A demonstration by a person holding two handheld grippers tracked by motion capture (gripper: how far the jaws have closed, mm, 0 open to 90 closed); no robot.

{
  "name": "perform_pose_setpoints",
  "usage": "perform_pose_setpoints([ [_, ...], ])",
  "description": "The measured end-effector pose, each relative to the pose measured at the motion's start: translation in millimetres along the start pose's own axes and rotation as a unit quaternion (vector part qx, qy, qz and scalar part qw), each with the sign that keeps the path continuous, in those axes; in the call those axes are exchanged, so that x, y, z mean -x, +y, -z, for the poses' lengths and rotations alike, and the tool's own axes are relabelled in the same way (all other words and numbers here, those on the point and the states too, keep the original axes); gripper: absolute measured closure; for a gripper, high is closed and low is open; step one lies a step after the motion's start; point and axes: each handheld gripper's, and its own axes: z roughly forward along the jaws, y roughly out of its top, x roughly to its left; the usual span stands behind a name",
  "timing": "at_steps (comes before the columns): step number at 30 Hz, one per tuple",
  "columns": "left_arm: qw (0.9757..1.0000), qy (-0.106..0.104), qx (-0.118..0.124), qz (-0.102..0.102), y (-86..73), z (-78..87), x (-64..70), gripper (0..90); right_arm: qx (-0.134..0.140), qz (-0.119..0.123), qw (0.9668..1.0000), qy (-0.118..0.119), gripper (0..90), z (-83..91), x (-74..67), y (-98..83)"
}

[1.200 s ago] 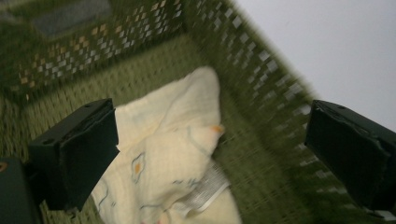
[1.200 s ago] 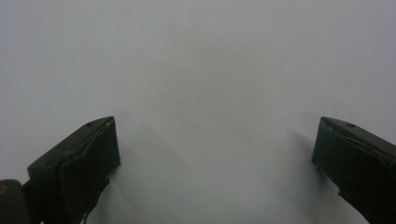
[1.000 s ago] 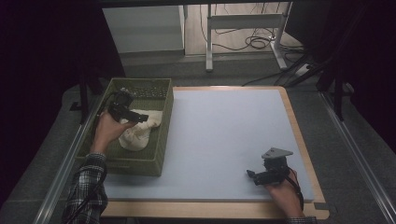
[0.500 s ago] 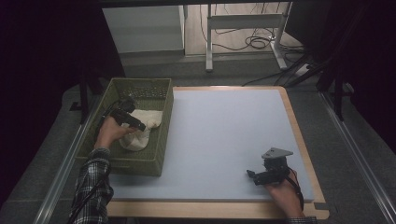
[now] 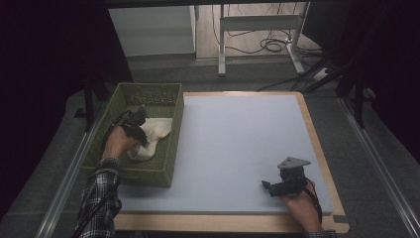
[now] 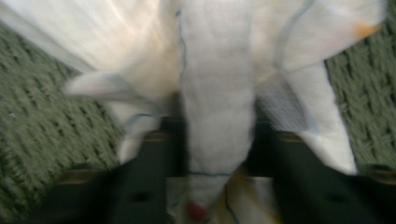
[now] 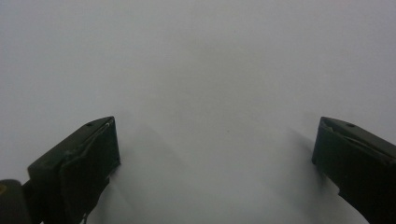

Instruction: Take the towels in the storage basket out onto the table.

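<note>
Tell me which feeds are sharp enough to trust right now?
High view: dim but sharp, the cloth in the green basket readable. Left gripper view: blurred, cloth bunched between closing jaws. Right gripper view: sharp on the right tool, jaws open over plain mat.

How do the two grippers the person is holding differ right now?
The left gripper is down inside the green basket, while the right gripper rests over the bare blue-grey mat. The left gripper's jaws have just been closing and now pinch a fold of the white cloth; the right gripper's jaws stand wide apart with nothing between them. Both are black, two-jawed and hand-held.
</note>
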Motion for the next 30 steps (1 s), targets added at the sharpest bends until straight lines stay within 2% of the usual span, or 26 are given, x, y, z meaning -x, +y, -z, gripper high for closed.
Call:
perform_pose_setpoints([
  [1, 1.0, -0.005, -0.002, -0.001, 0.0, 0.0, 1.2, 75.5, 0.0, 0.0, 1.0, 0.0, 0.7, 0.0, 0.0, 0.0],
  [4, 1.0, -0.001, 0.0, -0.006, -0.3, 1.9, 3.0, 80.2, 0.0, 0.0, 1.0, 0.0, 0.7, 0.0, 0.1, 0.0],
  [6, 0.9999, -0.008, 0.01, -0.002, -1.4, 4.3, 1.7, 80.3, 0.0, 0.0, 1.0, 0.0, 0.8, 0.0, 0.1, 0.0],
  [8, 0.9989, -0.017, 0.044, 0.004, -4.3, 12.8, -0.2, 80.2, 0.0, 0.0, 1.0, 0.0, 0.8, 0.0, 0.1, 0.0],
  [9, 0.9989, -0.017, 0.044, 0.004, -4.3, 12.8, -0.2, 80.3, 0.0, 0.0, 1.0, 0.0, 0.8, 0.0, 0.1, 0.0],
  [11, 0.9968, -0.033, 0.072, 0.01, -8.5, 23.4, -2.6, 80.2, 0.0, 0.0, 1.0, 0.0, 0.8, 0.0, 0.1, 0.0],
  [13, 0.996, -0.036, 0.081, 0.011, -10.1, 27.3, -3.2, 80.2, 0.0, 0.0, 1.0, 0.0, 0.8, 0.0, 0.0, 0.0],
  [17, 0.9918, -0.049, 0.117, 0.013, -17.1, 43.1, -4.3, 80.1, 0.0, 0.0, 1.0, 0.0, 0.7, 0.0, 0.1, 0.0],
  [23, 0.9862, -0.052, 0.157, 0.011, -27.9, 67.0, -4.6, 80.1, 0.0, 0.0, 1.0, 0.0, 0.8, 0.0, 0.0, 0.0],
  [26, 0.9837, -0.049, 0.173, 0.01, -33.4, 76.3, -6.1, 80.1, 0.0, 0.0, 1.0, 0.0, 0.8, 0.0, 0.0, 0.0],
  [30, 0.9794, -0.055, 0.194, 0.012, -40.9, 86.2, -7.9, 80.0, 0.0, 0.0, 1.0, 0.0, 0.8, 0.0, 0.1, 0.0],
])
